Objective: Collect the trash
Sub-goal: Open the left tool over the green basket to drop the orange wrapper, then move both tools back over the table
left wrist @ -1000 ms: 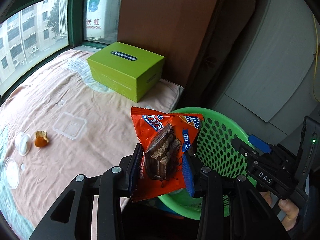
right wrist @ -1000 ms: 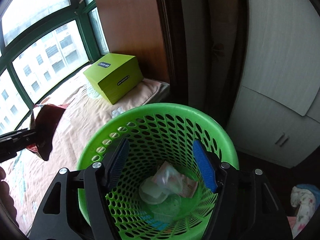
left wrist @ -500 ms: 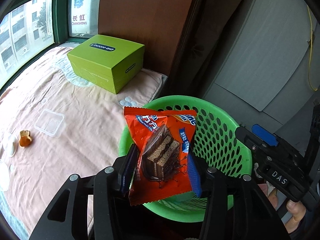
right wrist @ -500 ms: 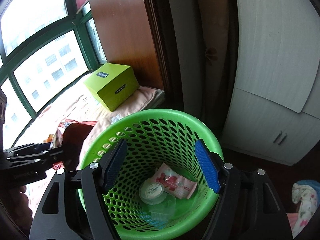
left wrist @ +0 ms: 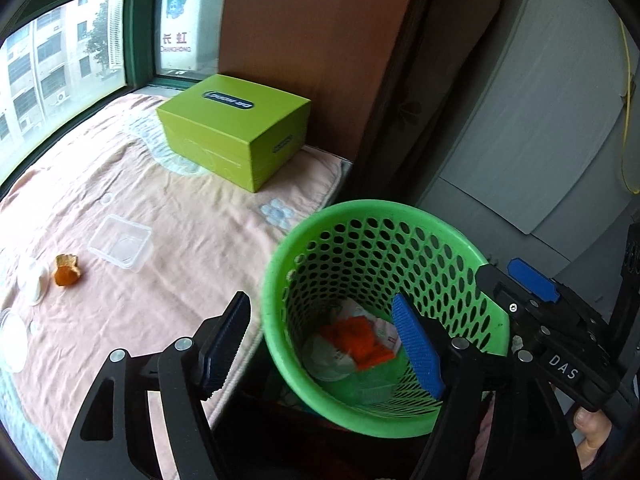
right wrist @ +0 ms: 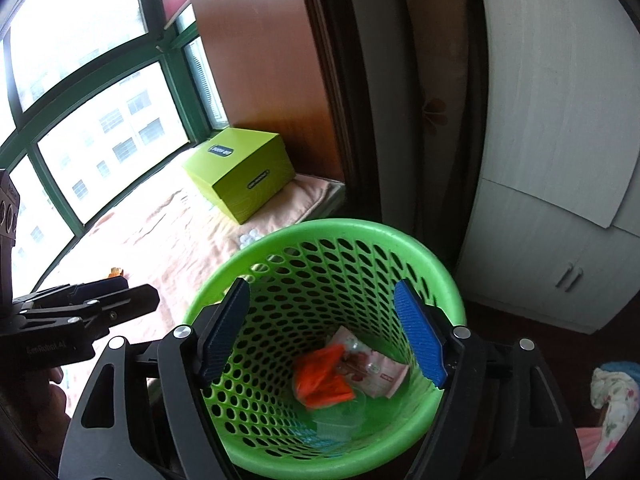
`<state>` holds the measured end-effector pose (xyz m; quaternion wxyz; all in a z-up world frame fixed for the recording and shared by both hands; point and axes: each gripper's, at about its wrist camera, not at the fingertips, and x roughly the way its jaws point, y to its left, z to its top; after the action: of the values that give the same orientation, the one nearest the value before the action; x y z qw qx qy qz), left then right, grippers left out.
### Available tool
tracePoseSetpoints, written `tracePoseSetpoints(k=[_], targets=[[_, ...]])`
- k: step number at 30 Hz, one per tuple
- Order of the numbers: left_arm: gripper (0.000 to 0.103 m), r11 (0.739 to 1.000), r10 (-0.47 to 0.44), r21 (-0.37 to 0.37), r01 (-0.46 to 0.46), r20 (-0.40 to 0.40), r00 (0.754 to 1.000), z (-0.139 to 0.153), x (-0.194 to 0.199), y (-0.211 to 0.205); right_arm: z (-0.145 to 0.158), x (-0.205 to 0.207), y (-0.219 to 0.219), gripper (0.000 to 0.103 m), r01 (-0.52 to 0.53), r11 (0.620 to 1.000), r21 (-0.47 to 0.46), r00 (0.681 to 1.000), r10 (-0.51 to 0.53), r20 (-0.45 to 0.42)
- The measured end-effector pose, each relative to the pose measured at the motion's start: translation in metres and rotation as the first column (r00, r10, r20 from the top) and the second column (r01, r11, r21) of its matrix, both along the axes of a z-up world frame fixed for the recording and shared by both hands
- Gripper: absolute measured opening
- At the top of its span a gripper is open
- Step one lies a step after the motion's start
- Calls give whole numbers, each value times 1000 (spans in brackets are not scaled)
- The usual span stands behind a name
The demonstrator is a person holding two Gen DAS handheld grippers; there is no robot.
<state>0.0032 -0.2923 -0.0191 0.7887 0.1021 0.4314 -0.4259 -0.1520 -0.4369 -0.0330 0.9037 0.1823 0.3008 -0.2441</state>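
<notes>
From my left wrist camera, my left gripper [left wrist: 320, 344] is opening, nothing between its jaws; the orange wrapper [left wrist: 356, 340] lies in the green basket [left wrist: 384, 212] off the bed's [left wrist: 168, 216] near edge. From my right wrist camera, my right gripper [right wrist: 320, 332] is opening, empty, above the basket.

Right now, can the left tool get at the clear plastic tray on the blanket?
Probably yes. The left tool is opening with nothing between its pads, and the clear tray lies in the open on the blanket. Nothing sits on it; the orange scrap lies apart, and the basket is off to the other side.
</notes>
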Motion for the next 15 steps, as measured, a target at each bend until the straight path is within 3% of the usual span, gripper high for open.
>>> tracePoseSetpoints(k=[8,15], targets=[[81,993,114,10,-114,32,993,2,24,39,5,24,21,79,-77,997,-1,997,77,10],[84,970,243,13,-243,17,970,-4,56,86,6,53,46,81,-158,987,-4,987,158,5]])
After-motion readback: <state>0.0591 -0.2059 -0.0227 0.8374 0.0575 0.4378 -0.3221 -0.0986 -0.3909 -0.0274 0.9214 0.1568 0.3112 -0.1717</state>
